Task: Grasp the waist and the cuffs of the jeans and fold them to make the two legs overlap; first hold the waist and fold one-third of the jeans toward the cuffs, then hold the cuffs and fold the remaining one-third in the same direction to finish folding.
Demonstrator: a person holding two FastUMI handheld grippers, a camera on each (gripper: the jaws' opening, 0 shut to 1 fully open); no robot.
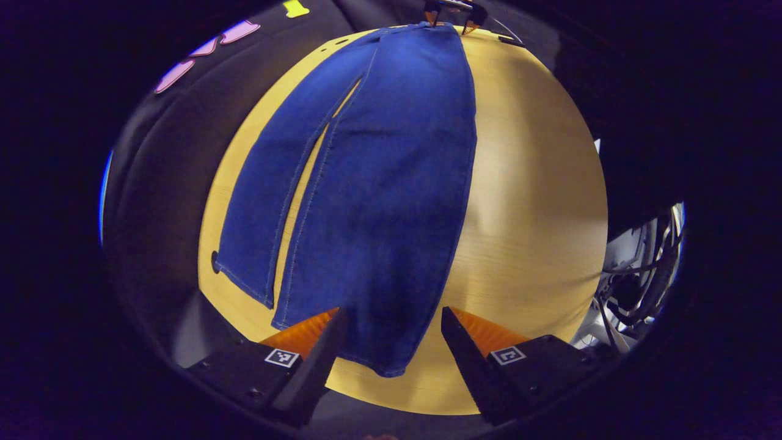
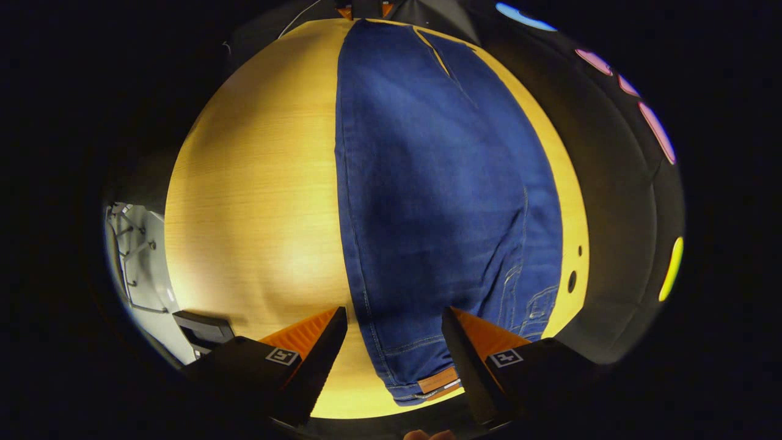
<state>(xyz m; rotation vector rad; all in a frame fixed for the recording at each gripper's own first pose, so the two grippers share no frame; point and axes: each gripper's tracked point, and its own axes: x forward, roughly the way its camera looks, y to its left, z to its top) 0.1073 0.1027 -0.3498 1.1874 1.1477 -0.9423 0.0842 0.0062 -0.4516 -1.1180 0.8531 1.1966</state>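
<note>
Your jeans [image 1: 379,183] lie flat along the counter [image 1: 531,201], legs only partly overlapped, with one leg splayed toward 9 o'clock in the left gripper view. Your left claw [image 1: 394,330] stands open over the near cuff at 6 o'clock, and your right claw [image 2: 394,333] stands open over the waist [image 2: 427,373] at 6 o'clock in its own view, neither pinching denim yet. Drop each claw so one finger slides under both layers at the hem and the waistband, close firmly, then lift together and carry evenly so the seams line up.
</note>
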